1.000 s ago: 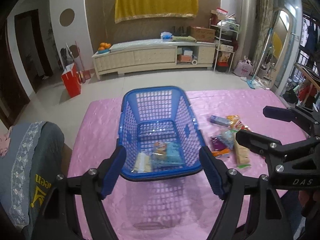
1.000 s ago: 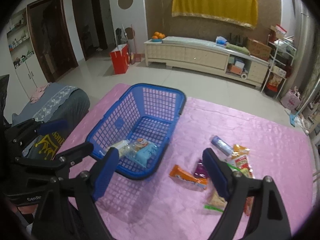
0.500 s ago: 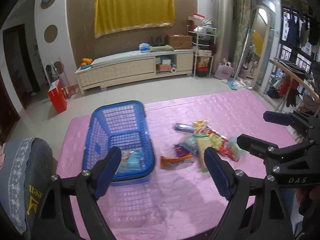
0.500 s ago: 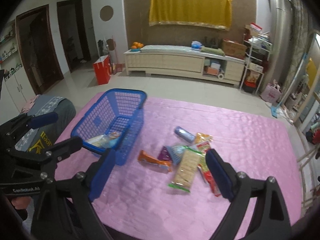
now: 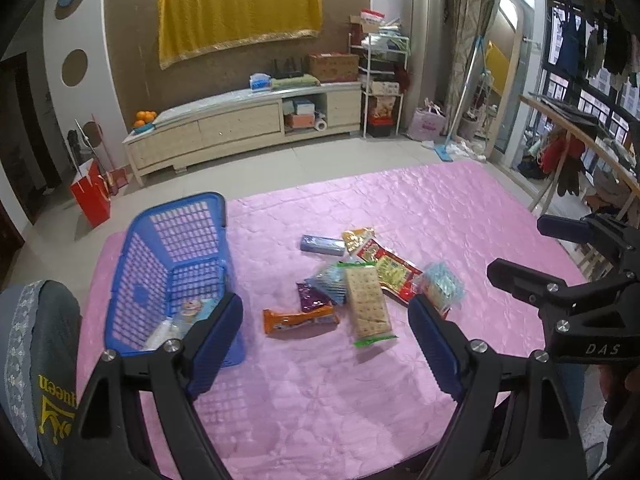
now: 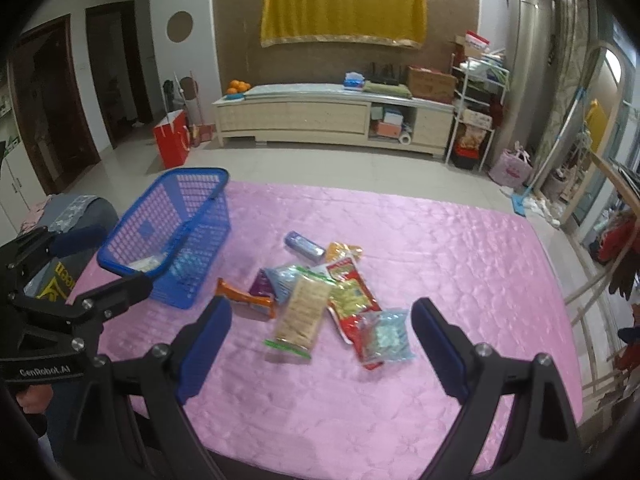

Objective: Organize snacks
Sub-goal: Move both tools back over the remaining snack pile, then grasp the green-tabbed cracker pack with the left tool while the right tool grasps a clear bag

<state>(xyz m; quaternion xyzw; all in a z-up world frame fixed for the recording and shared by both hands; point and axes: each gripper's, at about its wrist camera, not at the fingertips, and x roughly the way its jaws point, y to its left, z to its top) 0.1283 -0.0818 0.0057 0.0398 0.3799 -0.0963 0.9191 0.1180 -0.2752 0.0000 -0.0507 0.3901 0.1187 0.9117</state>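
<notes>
Over the pink tabletop (image 5: 460, 220) I've got both tongs hanging above the snacks, angled down at them. Left tongs (image 5: 326, 344) are spread wide with nothing between the pads; right tongs (image 6: 322, 340) are just as wide and equally empty, not touching any packet.

Blue basket (image 5: 176, 264) sits at the left side of the tabletop, and I can see a couple of pale packets (image 5: 188, 314) lying at its near end. Beside it, to the right, the loose pile: a cracker pack (image 6: 302, 314) with green ends nearest me, an orange wrapper (image 6: 246, 300) lying between the crackers and the basket, and a small purple packet (image 5: 312, 298) just behind it. A light blue pouch (image 6: 282, 280) tucks against the crackers' far end. A red and yellow bag (image 6: 348, 296) runs along the crackers' right side, with a clear bluish packet (image 6: 386, 338) overlapping its near end. Furthest back, a small lavender bar (image 6: 304, 245) lies slightly apart from the heap.

From the left camera, the right tongs' black frame pokes in at the right edge; from the right camera, a hand (image 6: 34, 398) grips the left handle.
</notes>
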